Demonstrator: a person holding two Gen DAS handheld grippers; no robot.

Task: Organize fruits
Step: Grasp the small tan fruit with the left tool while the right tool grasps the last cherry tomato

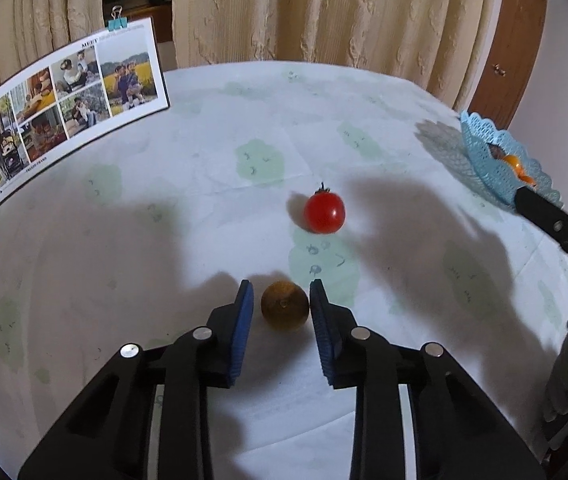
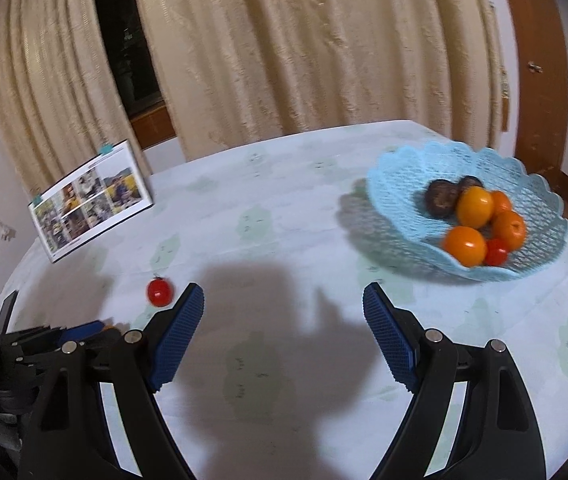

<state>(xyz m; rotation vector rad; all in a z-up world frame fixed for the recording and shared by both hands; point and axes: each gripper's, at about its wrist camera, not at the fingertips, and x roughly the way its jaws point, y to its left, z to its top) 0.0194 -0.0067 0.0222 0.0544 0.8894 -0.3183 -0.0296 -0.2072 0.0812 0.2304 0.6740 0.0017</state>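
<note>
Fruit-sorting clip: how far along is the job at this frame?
Done: the blue basket already holds several orange fruits, a small red one and two dark ones. In hand: the left tool brackets a brownish fruit on the tablecloth, not clearly clamped yet. Left: that fruit and the red tomato are outside the basket; the right tool is open and empty.

Your tomato (image 1: 324,213) lies on the table (image 1: 204,160), the picture board (image 1: 70,104) far left, the basket (image 2: 467,216) far right.
</note>
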